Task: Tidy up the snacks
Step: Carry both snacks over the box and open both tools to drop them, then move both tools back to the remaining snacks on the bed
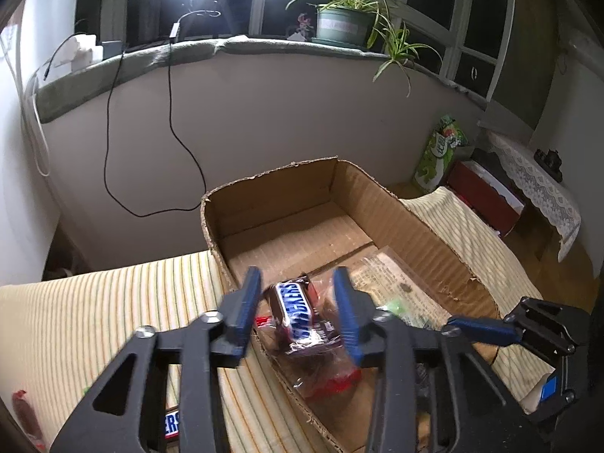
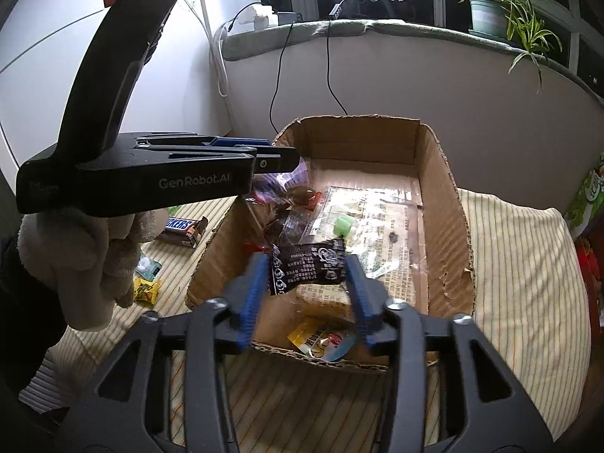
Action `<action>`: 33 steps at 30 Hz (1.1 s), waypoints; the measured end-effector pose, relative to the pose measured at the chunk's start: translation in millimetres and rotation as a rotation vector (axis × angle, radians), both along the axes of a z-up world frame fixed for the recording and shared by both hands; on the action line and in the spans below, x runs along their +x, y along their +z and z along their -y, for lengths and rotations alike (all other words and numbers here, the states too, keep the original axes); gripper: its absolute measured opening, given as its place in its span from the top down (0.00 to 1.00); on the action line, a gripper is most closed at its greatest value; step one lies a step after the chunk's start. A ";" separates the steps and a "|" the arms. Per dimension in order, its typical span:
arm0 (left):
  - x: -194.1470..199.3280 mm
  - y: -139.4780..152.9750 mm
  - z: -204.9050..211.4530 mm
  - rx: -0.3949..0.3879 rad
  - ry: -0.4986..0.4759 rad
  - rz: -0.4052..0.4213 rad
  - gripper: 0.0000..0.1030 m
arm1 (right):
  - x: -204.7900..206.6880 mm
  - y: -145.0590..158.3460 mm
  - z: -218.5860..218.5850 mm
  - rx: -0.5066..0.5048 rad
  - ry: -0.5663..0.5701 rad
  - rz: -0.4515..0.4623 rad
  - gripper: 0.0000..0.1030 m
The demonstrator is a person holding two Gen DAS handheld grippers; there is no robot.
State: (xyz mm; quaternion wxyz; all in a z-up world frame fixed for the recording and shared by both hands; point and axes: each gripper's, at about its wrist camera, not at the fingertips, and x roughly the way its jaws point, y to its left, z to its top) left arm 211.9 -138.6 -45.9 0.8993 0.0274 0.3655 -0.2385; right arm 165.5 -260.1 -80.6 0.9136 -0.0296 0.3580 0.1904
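Left wrist view: left gripper (image 1: 298, 315) partly open around Snickers bar (image 1: 298, 315), right gripper (image 2: 307, 283) partly open around dark candy packet (image 2: 307, 268); both above cardboard box (image 2: 441, 204). Snacks might bounce out over box edge.

Dark snack packet (image 2: 307, 266) between the parted right claw (image 2: 306, 283) over cardboard box (image 2: 445, 204).

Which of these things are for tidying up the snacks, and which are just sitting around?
For the job:
brown cardboard box
Snickers bar in brown wrapper, between the open left gripper fingers
dark brown snack packet, between the open right gripper fingers
second Snickers bar on the striped cloth

Just lying about:
green potted plant
black cable
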 end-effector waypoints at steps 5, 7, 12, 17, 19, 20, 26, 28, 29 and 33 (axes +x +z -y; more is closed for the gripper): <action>-0.3 0.5 -1.0 -0.001 0.000 0.000 0.58 | 0.3 2.7 2.0 -0.004 -0.016 0.018 0.23; -0.3 0.7 -1.2 -0.001 0.000 -0.001 0.58 | 0.1 3.2 2.3 -0.003 -0.019 0.020 0.22; -1.7 1.5 -2.5 -0.005 0.003 0.001 0.58 | 0.5 3.3 1.7 -0.004 -0.024 0.016 0.21; -6.4 3.0 -5.4 -0.009 0.002 0.003 0.58 | -0.9 4.8 0.4 -0.007 -0.025 0.019 0.21; -7.6 4.1 -6.6 -0.010 0.003 0.005 0.58 | -1.5 6.2 -0.6 -0.007 -0.023 0.022 0.21; -9.1 4.9 -7.7 -0.010 0.005 0.006 0.58 | -2.4 7.0 -1.4 -0.007 -0.021 0.023 0.21; -16.2 10.8 -14.3 -0.015 0.010 0.016 0.58 | -10.9 11.0 -10.2 -0.015 -0.016 0.031 0.21; -19.7 13.6 -17.1 -0.018 0.013 0.021 0.58 | -13.4 12.3 -13.3 -0.018 -0.012 0.034 0.21; -20.7 14.3 -17.8 -0.019 0.014 0.023 0.58 | -14.8 13.0 -14.7 -0.019 -0.010 0.036 0.21; -26.5 19.5 -22.4 -0.024 0.020 0.033 0.58 | -20.8 16.8 -19.7 -0.020 -0.006 0.044 0.21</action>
